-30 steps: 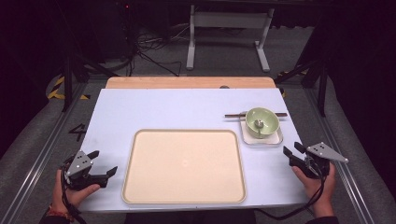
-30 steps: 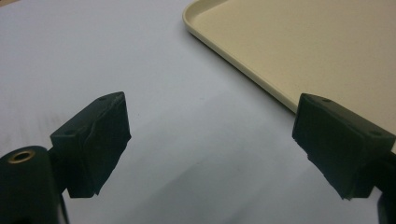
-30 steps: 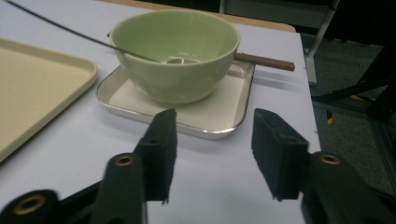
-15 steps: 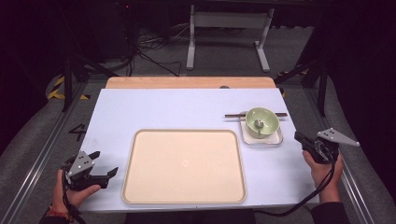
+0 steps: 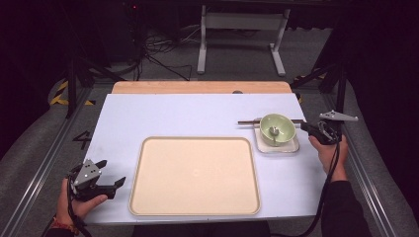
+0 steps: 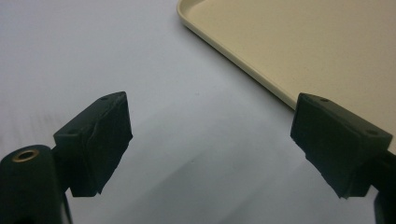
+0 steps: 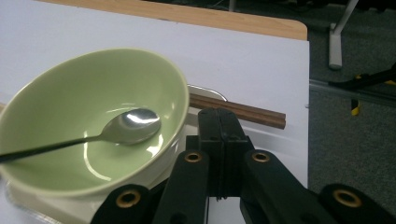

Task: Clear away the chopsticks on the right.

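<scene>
A pale green bowl (image 5: 276, 129) sits on a white square dish (image 5: 292, 147) at the table's right. A metal spoon (image 7: 130, 125) lies inside the bowl (image 7: 93, 93). Dark brown chopsticks (image 7: 252, 113) lie behind the bowl, across the dish's far edge. My right gripper (image 5: 303, 128) is just right of the bowl and points at it; its jaws (image 7: 219, 126) are pressed together with nothing between them, close to the bowl's wall. My left gripper (image 5: 110, 173) rests at the front left, open and holding nothing (image 6: 210, 149), beside the corner of a beige tray (image 6: 280, 46).
The large beige tray (image 5: 195, 143) lies bare in the middle of the white table. A wooden strip (image 5: 197, 87) runs along the far edge. Metal rails flank the table, with cables and a stand's legs on the floor beyond.
My right gripper has travelled from the front right corner toward the bowl and its jaws have closed. The left gripper has stayed put.
</scene>
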`<state>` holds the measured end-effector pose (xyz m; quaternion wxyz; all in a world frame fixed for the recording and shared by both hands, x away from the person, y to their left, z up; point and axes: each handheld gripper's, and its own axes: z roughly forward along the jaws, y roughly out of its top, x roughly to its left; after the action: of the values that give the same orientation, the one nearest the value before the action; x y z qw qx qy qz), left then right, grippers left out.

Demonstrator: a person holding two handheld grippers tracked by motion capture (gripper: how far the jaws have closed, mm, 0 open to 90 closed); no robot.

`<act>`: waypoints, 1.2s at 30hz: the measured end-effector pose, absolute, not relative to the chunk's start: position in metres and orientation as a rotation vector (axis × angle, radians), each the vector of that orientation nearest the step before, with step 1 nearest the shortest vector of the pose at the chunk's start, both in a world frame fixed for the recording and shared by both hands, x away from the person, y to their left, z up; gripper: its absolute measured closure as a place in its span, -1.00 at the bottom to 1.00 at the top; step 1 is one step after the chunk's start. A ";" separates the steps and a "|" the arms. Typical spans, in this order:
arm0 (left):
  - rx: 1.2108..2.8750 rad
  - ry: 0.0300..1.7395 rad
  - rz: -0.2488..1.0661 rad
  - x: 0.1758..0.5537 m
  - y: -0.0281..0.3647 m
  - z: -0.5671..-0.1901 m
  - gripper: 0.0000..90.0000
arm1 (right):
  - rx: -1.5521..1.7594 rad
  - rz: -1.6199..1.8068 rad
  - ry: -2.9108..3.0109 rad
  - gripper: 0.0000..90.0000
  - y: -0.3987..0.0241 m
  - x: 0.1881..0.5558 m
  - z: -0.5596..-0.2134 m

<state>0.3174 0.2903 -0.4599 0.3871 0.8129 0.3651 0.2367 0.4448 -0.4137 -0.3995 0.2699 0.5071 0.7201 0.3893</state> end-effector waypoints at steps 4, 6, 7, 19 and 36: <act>2.066 0.925 0.596 0.317 0.291 -0.460 -0.70 | 1.413 1.032 1.936 1.00 -0.417 0.462 -0.400; 2.071 0.925 0.599 0.318 0.291 -0.460 -0.70 | 1.435 1.020 1.933 1.00 -0.418 0.473 -0.401; 2.066 0.933 0.593 0.318 0.291 -0.460 -0.70 | 1.447 1.020 1.937 1.00 -0.418 0.477 -0.402; 2.072 0.941 0.605 0.316 0.292 -0.456 -0.70 | 1.522 0.916 1.970 1.00 -0.417 0.523 -0.414; 2.081 0.901 0.579 0.313 0.290 -0.457 -0.73 | 1.582 0.843 2.095 1.00 -0.404 0.551 -0.429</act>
<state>0.3130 0.2905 -0.4574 0.3898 0.8188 0.3545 0.2279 0.5515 -0.4038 -0.4293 0.1912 0.5632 0.7459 0.3000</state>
